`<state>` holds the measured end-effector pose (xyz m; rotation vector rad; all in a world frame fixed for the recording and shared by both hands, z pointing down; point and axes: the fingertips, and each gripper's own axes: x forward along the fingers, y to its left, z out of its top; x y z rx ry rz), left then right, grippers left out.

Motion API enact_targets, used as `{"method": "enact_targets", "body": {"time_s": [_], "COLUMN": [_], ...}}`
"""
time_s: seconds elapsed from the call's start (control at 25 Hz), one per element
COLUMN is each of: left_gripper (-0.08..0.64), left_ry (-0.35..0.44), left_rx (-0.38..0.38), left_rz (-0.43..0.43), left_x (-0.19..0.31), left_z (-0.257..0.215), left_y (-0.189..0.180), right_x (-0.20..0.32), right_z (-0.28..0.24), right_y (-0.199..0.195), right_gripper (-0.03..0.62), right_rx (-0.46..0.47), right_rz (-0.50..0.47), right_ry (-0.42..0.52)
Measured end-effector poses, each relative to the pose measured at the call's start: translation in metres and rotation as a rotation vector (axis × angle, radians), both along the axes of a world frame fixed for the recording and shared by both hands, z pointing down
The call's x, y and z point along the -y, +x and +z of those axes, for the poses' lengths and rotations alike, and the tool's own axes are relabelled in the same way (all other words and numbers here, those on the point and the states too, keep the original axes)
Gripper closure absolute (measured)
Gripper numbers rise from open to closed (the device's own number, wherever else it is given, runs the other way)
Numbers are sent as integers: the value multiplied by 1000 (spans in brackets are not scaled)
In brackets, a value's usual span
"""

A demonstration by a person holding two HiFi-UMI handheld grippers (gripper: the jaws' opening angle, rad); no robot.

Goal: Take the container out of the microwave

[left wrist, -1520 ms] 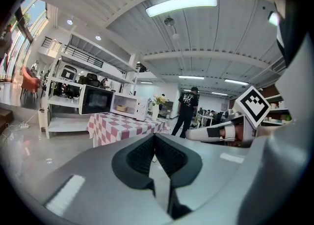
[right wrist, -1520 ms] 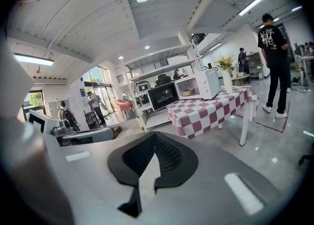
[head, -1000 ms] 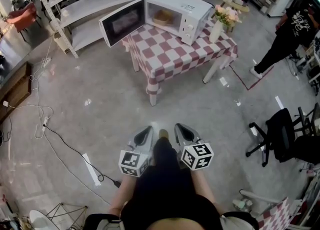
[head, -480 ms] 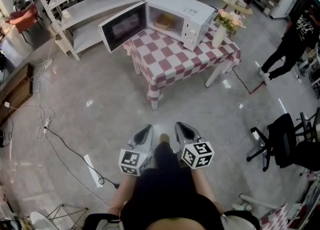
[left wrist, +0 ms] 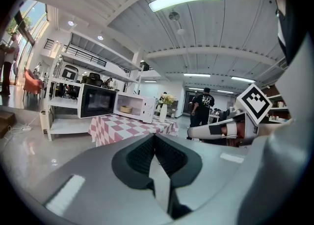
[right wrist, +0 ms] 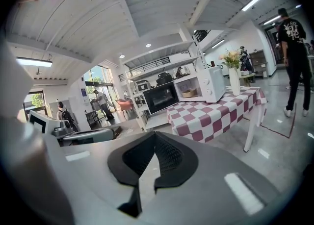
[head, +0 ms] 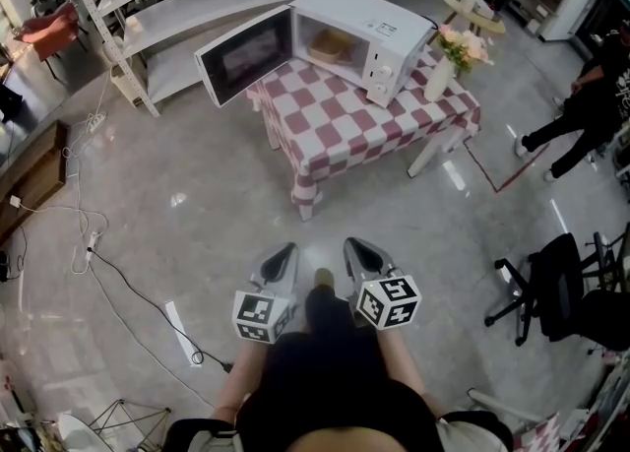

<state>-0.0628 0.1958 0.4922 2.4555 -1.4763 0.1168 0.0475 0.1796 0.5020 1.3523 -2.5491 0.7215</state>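
1. Far ahead of both claws, across open floor, the container (head: 330,44) sat inside the microwave (head: 359,32), whose door (head: 246,51) stood swung wide to the left of the cavity.
2. The microwave stood on the checked table (head: 364,130), toward its far side, with a vase of flowers (head: 445,71) just beside it on the right.
3. The left gripper (head: 281,263) had its jaws pressed together with nothing between them. The right gripper (head: 362,258) was closed and empty too.
4. Both claws were held side by side close to the person's body and pointed toward the table. Neither was clearly nearer, since the container lay roughly on the line between them (a little toward the right one, if anything).
5. The cavity opened toward the near left, so I judged that a reach would have to come in past the table's near edge and to the right of the open door.
6. Both claws would need to open before either could take hold.
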Motion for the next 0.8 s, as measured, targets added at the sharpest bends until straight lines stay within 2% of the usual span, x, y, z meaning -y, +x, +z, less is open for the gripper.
{"method": "enact_targets", "body": {"time_s": [0.8], "left_gripper": [549], "left_ry": [-12], "left_rx": [-3], "left_rz": [-73], "left_x": [70], "left_z": [6], "left_y": [-2], "right_x": [73], "right_z": [4], "right_y": [5], "right_gripper": [592], "right_rx": [4], "right_rz": [-36], "right_ry": [-13]}}
